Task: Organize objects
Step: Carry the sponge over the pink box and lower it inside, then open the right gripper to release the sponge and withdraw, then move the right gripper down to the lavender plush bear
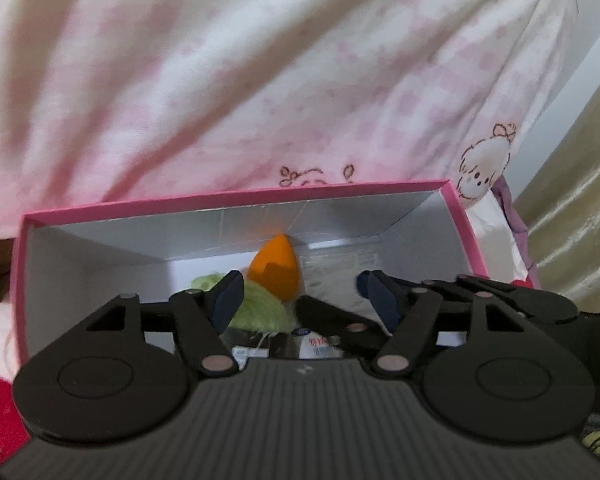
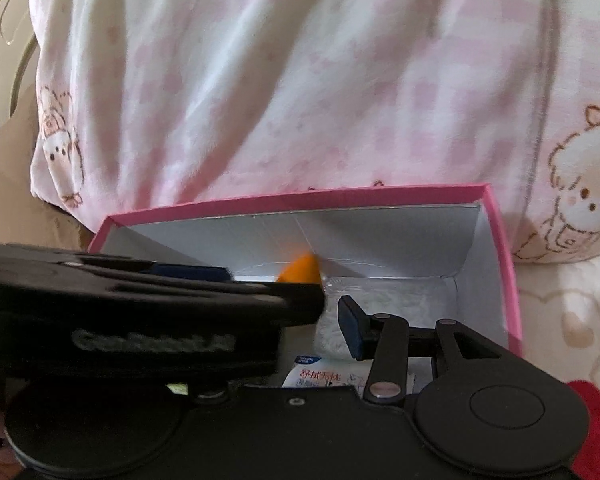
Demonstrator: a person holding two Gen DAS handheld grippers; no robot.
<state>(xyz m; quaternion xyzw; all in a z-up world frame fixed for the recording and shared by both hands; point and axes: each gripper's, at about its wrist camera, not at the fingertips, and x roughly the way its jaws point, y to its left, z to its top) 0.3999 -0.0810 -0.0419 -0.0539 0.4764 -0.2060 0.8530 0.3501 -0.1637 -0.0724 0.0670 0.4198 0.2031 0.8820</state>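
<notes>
Pink-checked cartoon-print fabric (image 1: 260, 80) fills background; gold satin curtain (image 1: 580, 200) far right; soft daylight.

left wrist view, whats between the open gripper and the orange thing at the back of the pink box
In the left wrist view, a fuzzy green ball lies between the left gripper and the orange object inside the pink box.

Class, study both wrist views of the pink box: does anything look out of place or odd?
Nothing spilled or damaged. One oddity: the left gripper crosses in front of the right wrist camera, hiding much of the pink box. The orange sponge lies inside.
</notes>
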